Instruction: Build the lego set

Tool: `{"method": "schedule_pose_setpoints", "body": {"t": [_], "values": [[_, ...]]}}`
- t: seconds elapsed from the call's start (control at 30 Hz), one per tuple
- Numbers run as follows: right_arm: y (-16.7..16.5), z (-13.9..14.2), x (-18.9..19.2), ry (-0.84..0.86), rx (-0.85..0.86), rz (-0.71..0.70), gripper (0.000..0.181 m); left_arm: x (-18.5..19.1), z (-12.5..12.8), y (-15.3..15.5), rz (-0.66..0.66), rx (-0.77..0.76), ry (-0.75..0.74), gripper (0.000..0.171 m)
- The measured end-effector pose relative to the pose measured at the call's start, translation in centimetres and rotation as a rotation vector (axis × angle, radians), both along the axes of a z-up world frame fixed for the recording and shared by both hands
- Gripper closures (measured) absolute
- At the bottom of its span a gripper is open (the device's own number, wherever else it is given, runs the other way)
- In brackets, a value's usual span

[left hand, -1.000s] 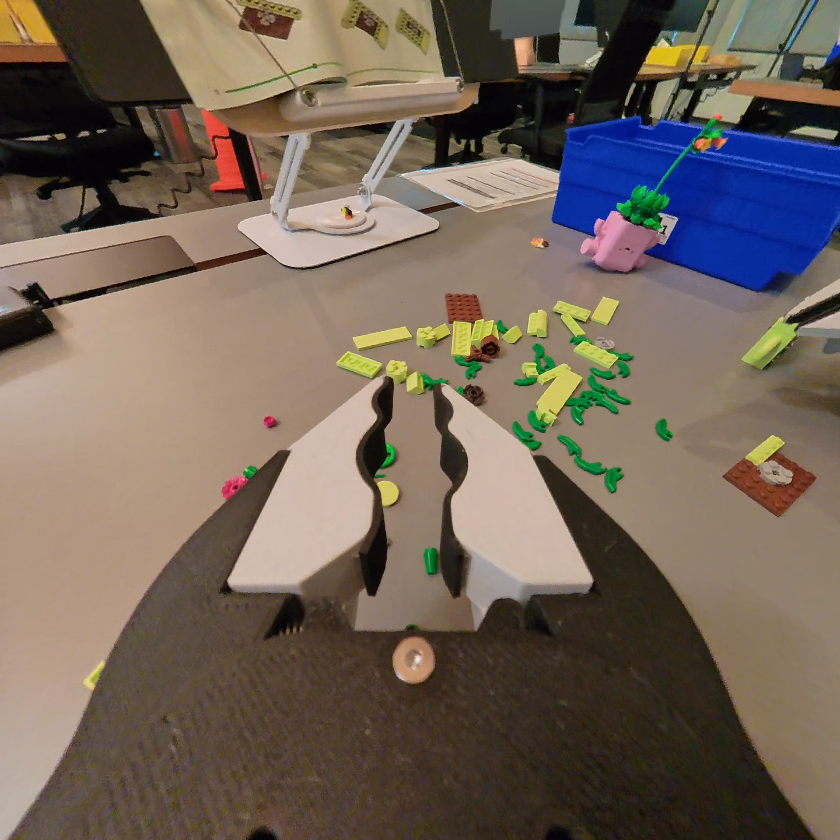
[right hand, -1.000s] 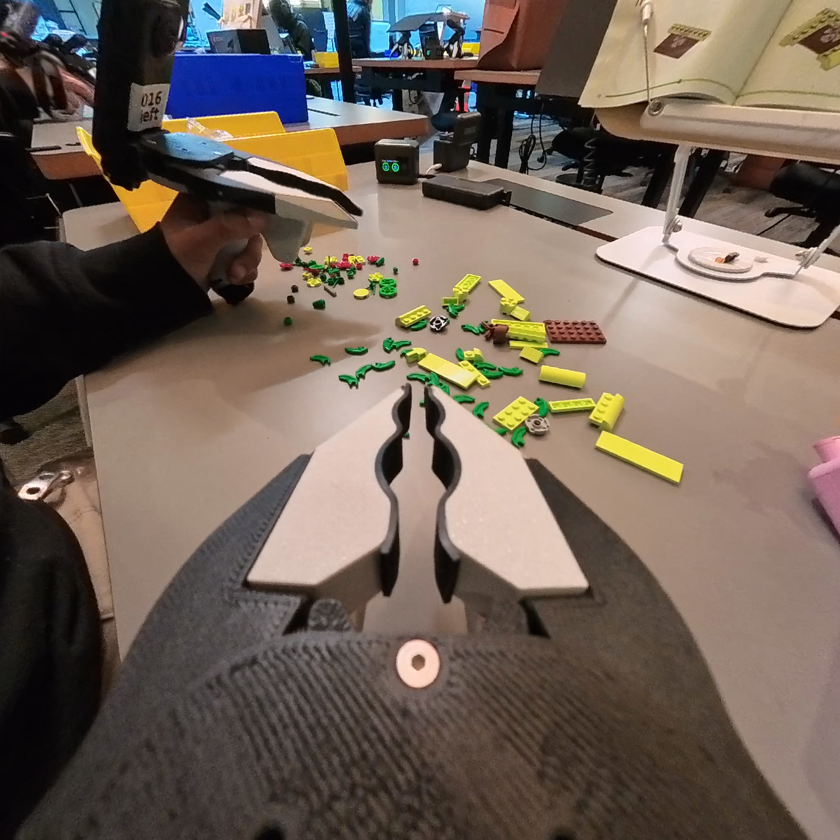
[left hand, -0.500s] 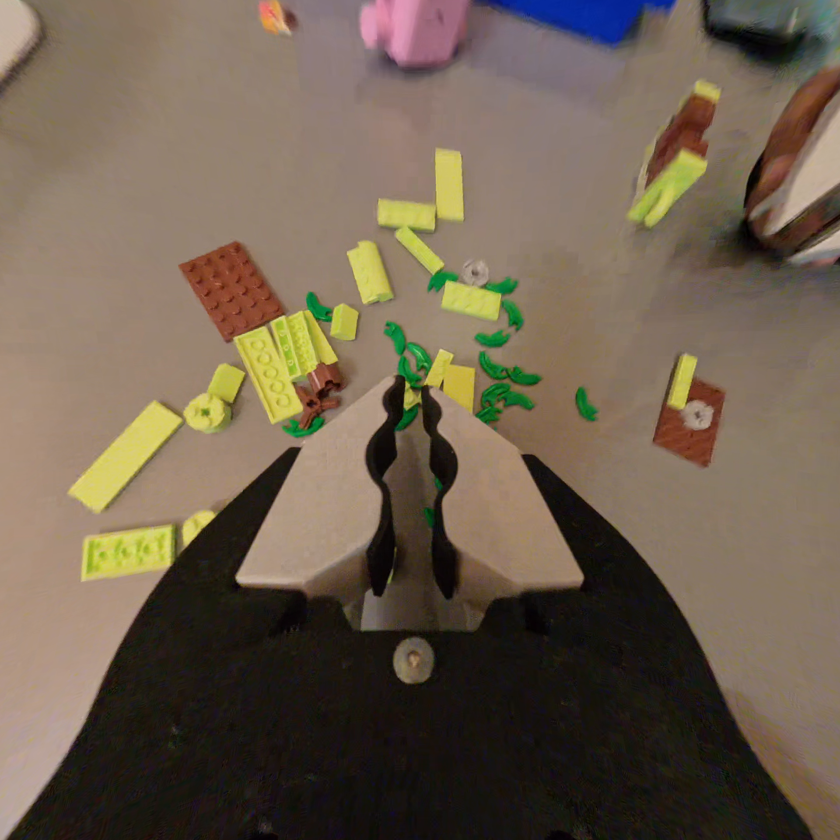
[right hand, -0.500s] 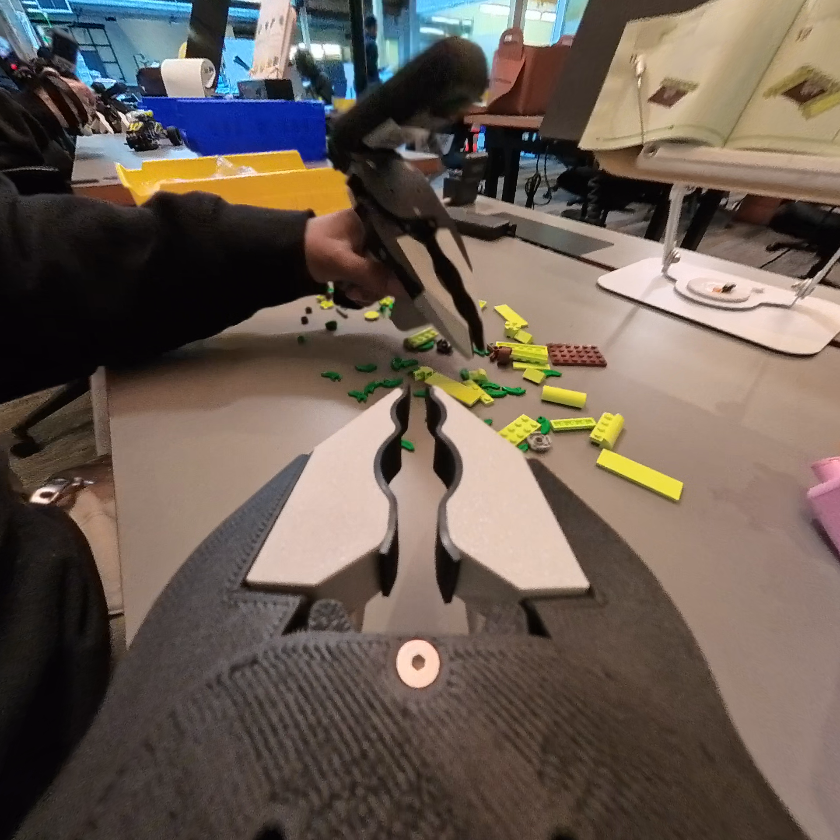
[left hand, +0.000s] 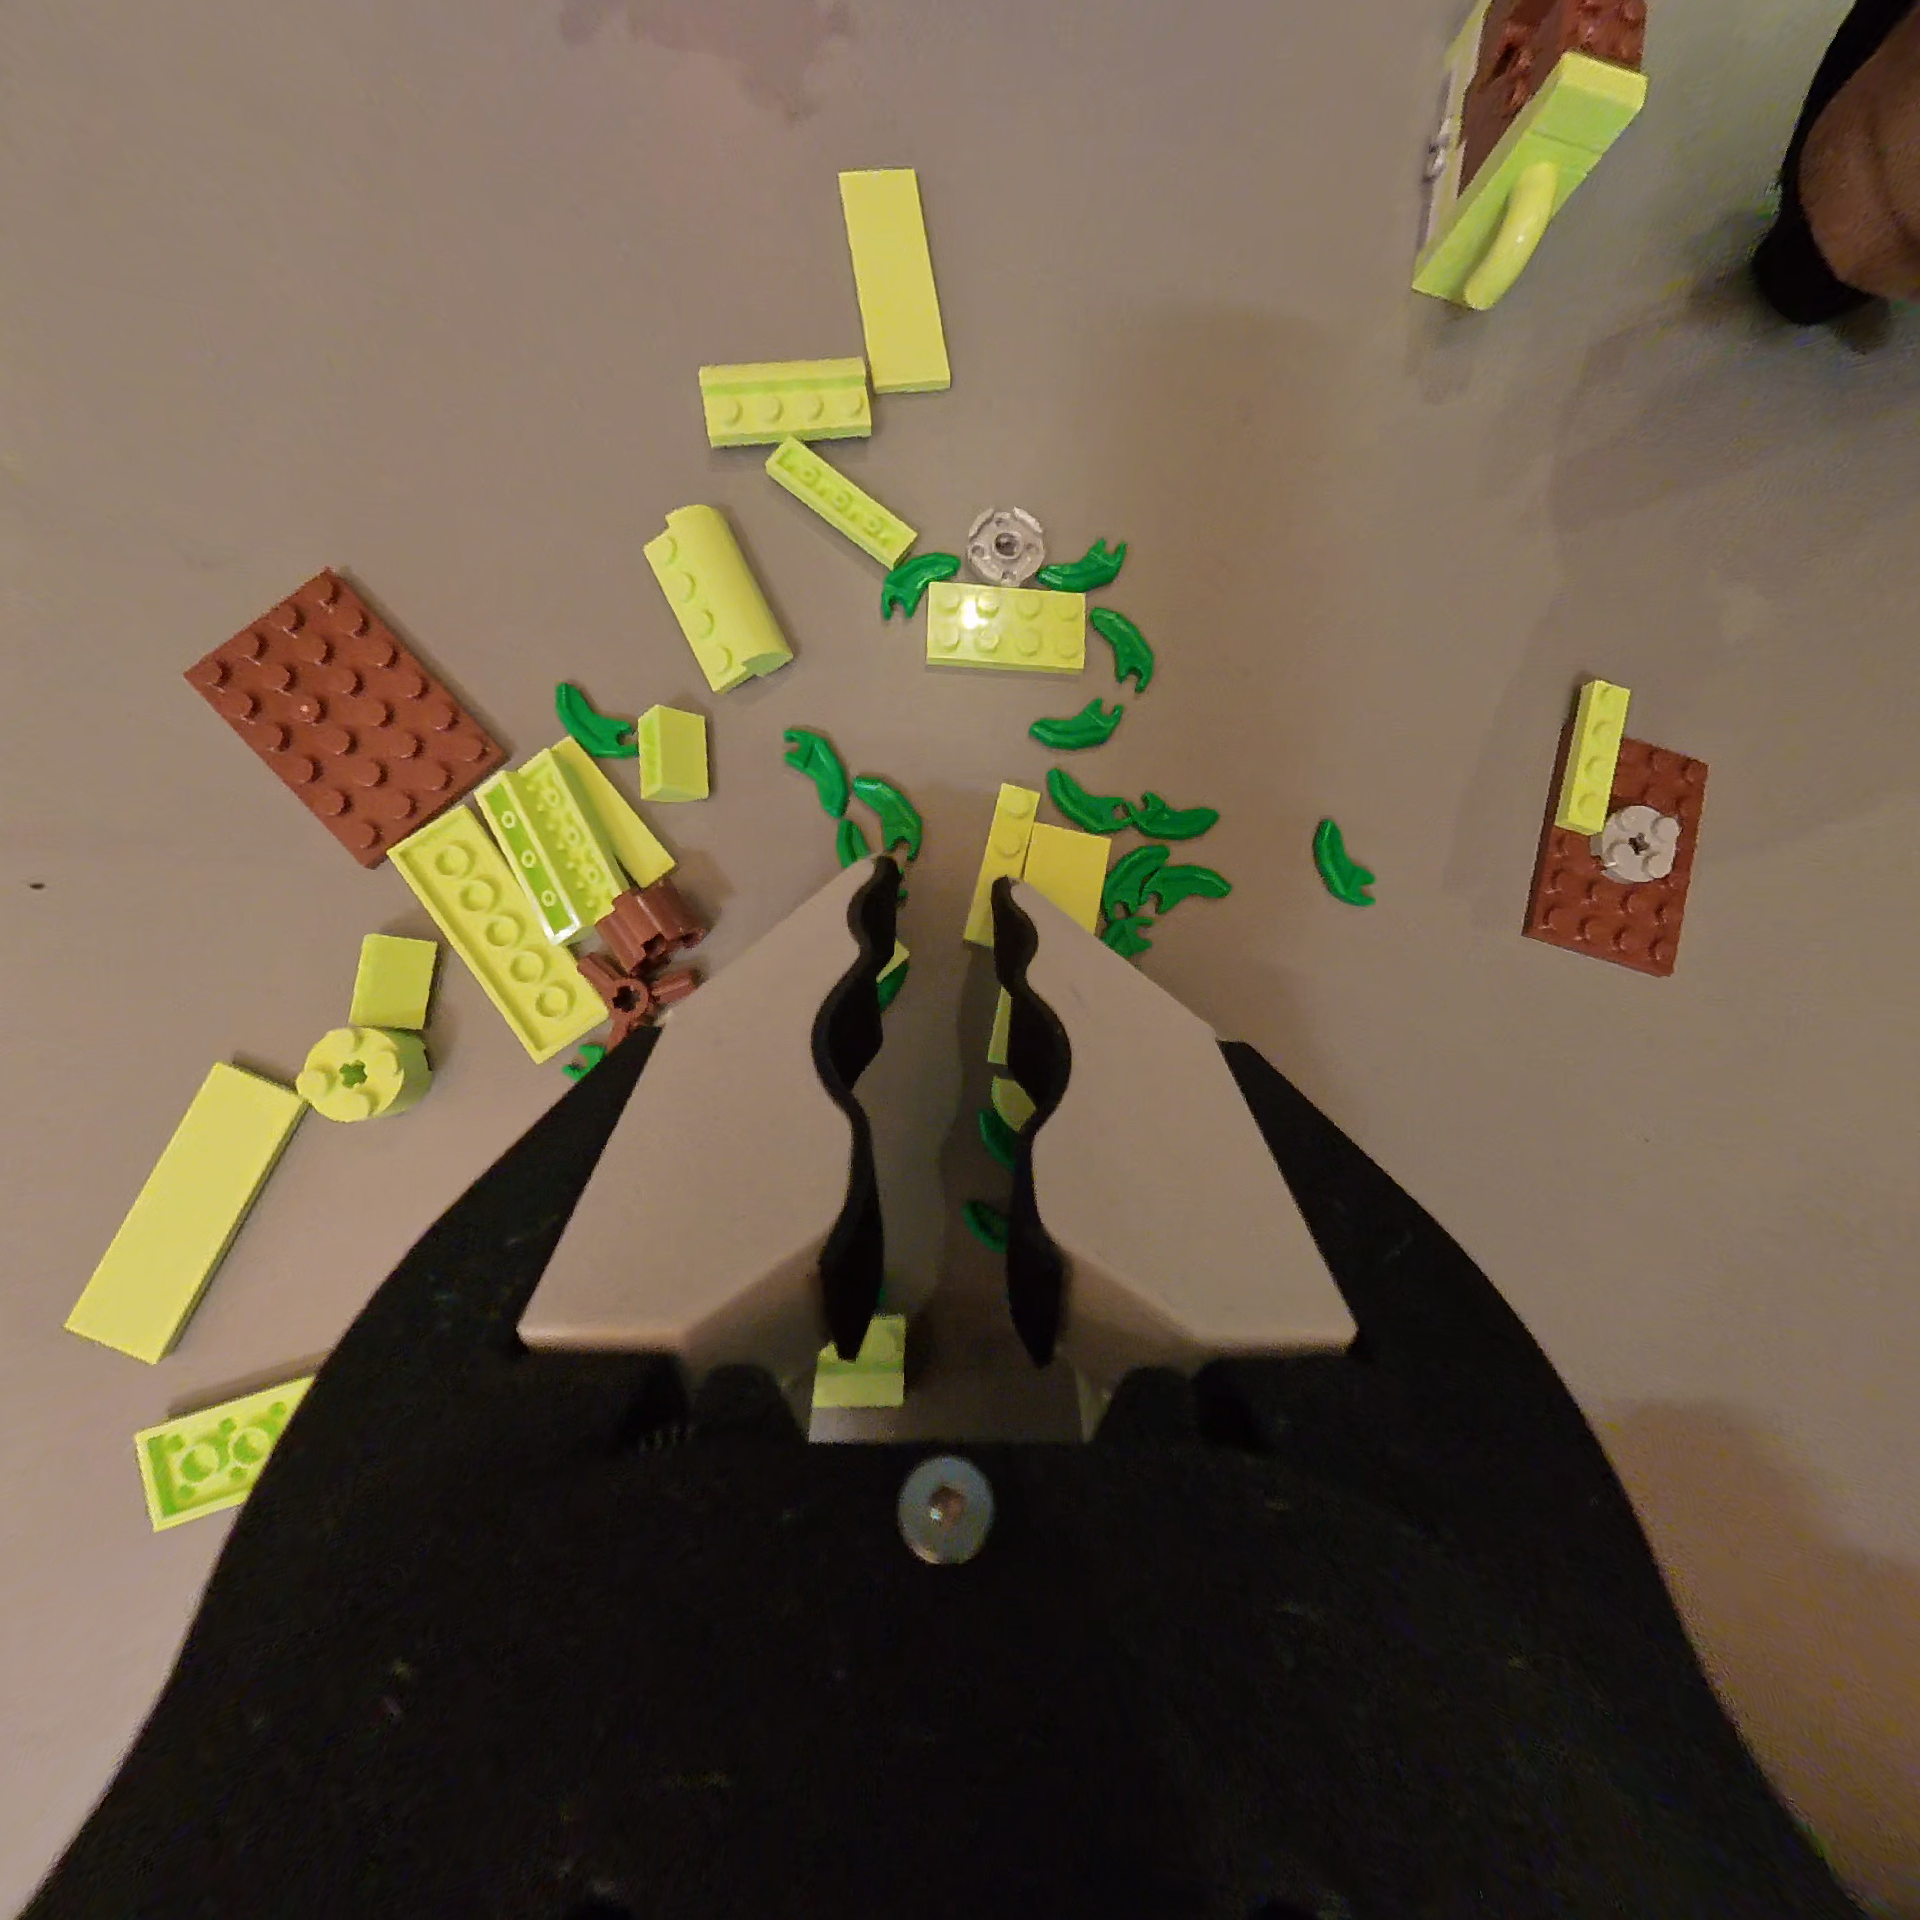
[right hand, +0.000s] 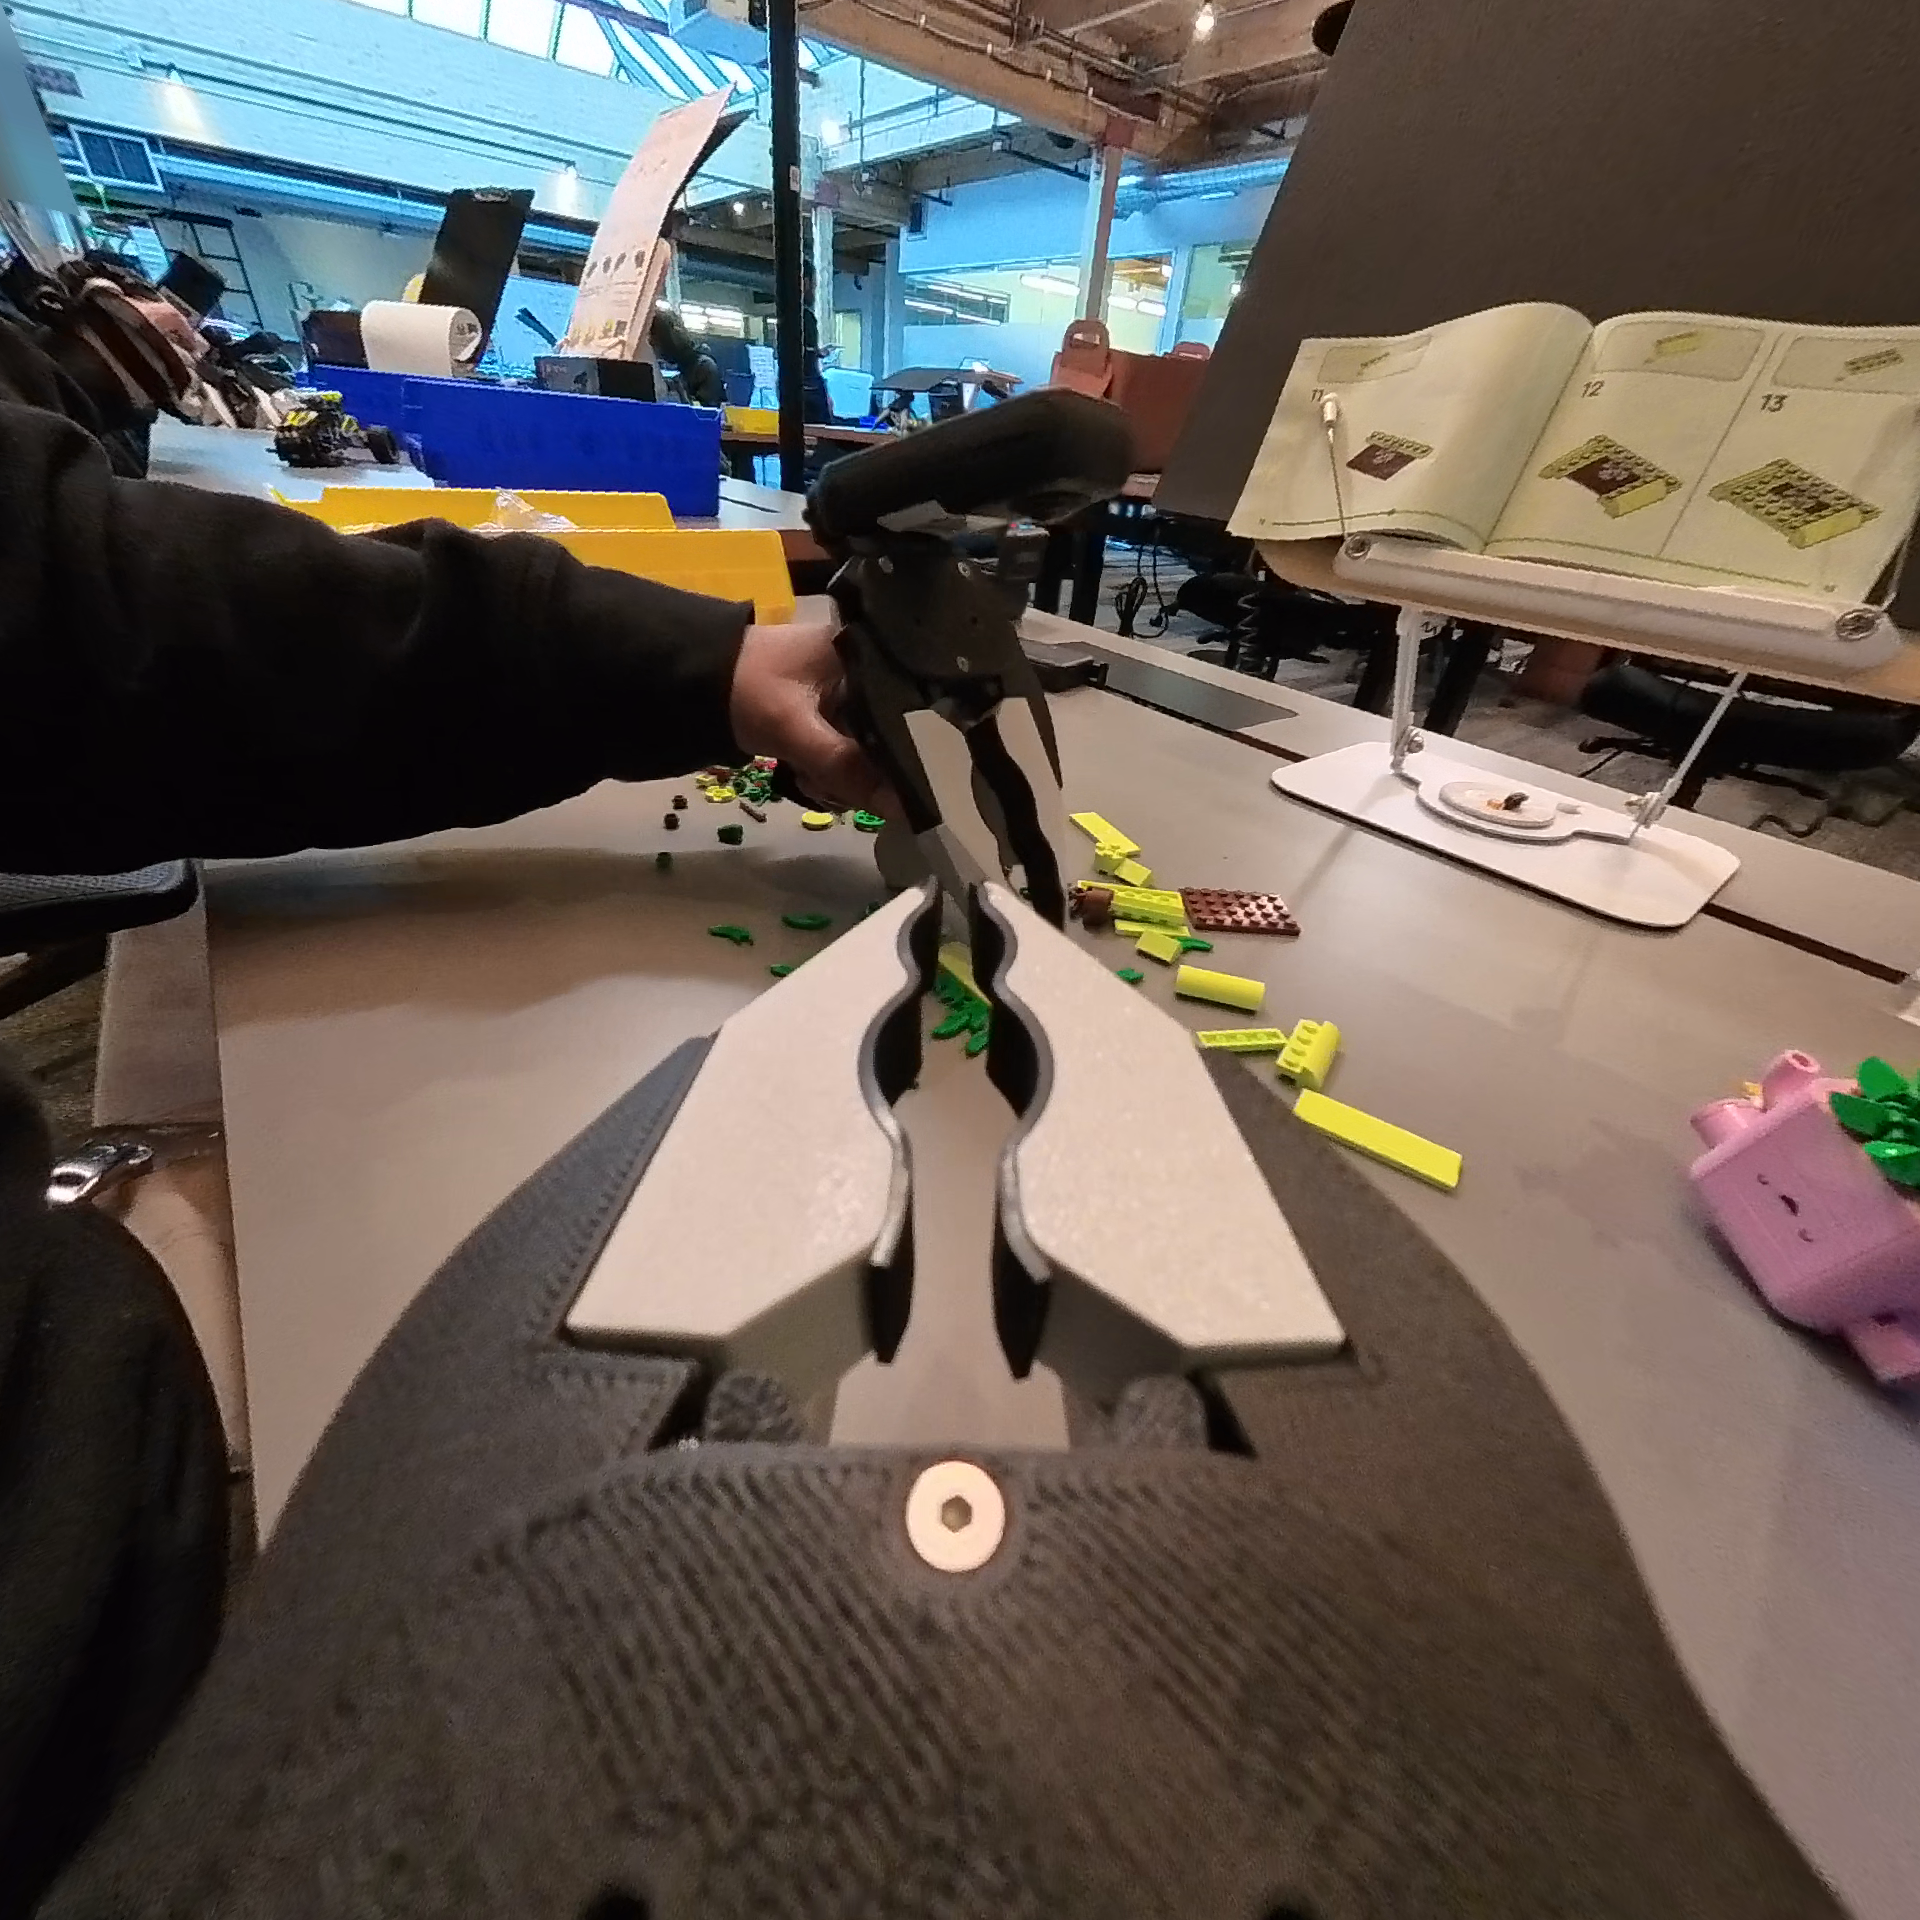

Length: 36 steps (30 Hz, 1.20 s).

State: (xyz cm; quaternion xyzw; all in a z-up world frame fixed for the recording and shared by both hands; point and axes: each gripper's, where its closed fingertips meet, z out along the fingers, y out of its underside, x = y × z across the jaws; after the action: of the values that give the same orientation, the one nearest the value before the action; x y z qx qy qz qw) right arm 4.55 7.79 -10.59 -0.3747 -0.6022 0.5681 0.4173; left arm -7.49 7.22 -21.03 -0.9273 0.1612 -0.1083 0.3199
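Grey tabletop (left hand: 312,312) fills the left wrist view, strewn with loose Lego. At far left a long smooth lime tile (left hand: 187,1210) lies with its long axis running from lower left to upper right, with a round lime brick (left hand: 364,1073) touching its upper end. Next comes a brown studded plate (left hand: 343,717), long axis slanting from upper left to lower right, and lime plates (left hand: 494,930) stacked against its lower corner. The left gripper (left hand: 940,883) points steeply down over the middle of the pile, its jaws a narrow gap apart with nothing between them; a two-stud lime piece (left hand: 1013,847) and green leaf pieces (left hand: 1164,883) lie just past the tips. Bare table opens to the right of the leaves, up to a small brown plate (left hand: 1621,894) carrying a lime strip and a grey round piece. At top right a partly built brown and lime assembly (left hand: 1527,156) stands tilted off the table; what holds it cannot be told.

From the right wrist view, a black sleeve (right hand: 364,665) reaches in from the left to the other tool. The right gripper (right hand: 951,894) hovers level above the near table edge, jaws slightly parted and empty. Farther right an open instruction booklet (right hand: 1579,447) rests on a white stand, and a pink pot model (right hand: 1808,1205) lies tilted at the right edge, well apart from the pile.
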Motion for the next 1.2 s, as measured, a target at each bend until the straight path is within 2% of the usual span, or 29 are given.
{"method": "schedule_pose_setpoints", "body": {"t": [0.2,0.37,0.5,0.67,0.8,1.07,1.17,1.2], "values": [[-0.1,-0.2,-0.1,-0.011,0.008,0.002,0.178,1.0,-0.2,-0.2,-0.038,-0.024,-0.006,0.157],[-0.1,-0.2,-0.1,-0.016,0.004,0.004,0.178,1.0,-0.2,0.3,-0.022,-0.009,-0.016,0.159],[-0.1,-0.2,-0.2,-0.018,0.006,0.004,0.178,1.2,-0.4,0.5,-0.016,-0.022,-0.085,0.158],[-0.1,-0.2,-0.1,-0.015,0.005,0.003,0.178,0.1,-0.4,0.6,0.020,-0.020,-0.081,0.156],[-0.1,-0.2,-0.2,-0.017,0.006,0.003,0.178,1.0,-0.3,0.0,0.001,-0.047,-0.123,0.153],[-0.1,-0.2,-0.1,-0.011,0.008,0.001,0.178,0.8,0.0,0.4,0.011,-0.026,-0.038,0.147],[-0.1,-0.1,-0.1,-0.008,0.009,-0.001,0.178,0.5,-0.4,0.8,0.046,-0.032,-0.023,0.153],[0.0,-0.1,-0.1,-0.008,0.009,-0.001,0.178,0.5,-0.5,0.9,0.050,-0.028,-0.021,0.160]]}}
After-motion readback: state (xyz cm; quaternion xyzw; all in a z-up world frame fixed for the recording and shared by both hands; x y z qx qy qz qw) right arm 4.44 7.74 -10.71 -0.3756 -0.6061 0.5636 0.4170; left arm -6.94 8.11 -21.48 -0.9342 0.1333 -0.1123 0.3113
